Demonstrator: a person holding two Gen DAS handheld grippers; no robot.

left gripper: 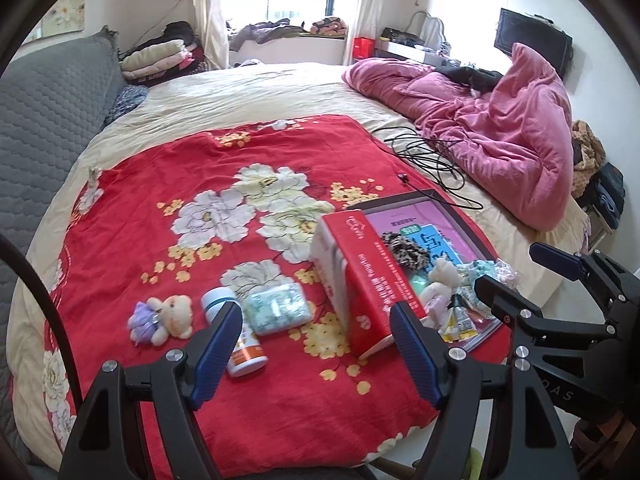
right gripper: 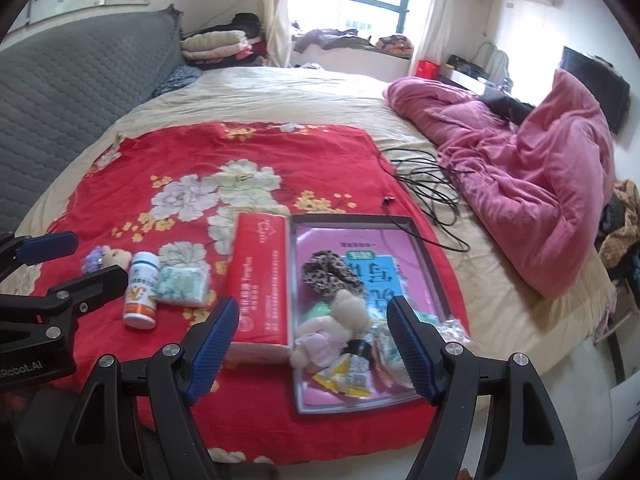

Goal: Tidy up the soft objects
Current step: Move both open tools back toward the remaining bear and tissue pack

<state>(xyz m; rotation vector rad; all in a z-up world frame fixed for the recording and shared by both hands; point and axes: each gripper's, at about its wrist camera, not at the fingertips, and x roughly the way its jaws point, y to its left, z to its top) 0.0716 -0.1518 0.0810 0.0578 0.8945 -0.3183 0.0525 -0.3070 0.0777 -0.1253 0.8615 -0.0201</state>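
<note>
Red floral bedspread covers the near bed. Both claws, left and right, hover wide open, holding nothing. Right of a red box, a shallow grey tray holds a beige plush bear and leopard-print scrunchie; far left lies a purple-dressed plush bear.

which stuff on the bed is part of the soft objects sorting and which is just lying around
Part of the job:
- small teddy bear on the red blanket
- tissue pack
- plush toy in the tray
- leopard scrunchie
- tray

Just lying about:
- pill bottle
- red box
- black cable
- pink duvet
</note>
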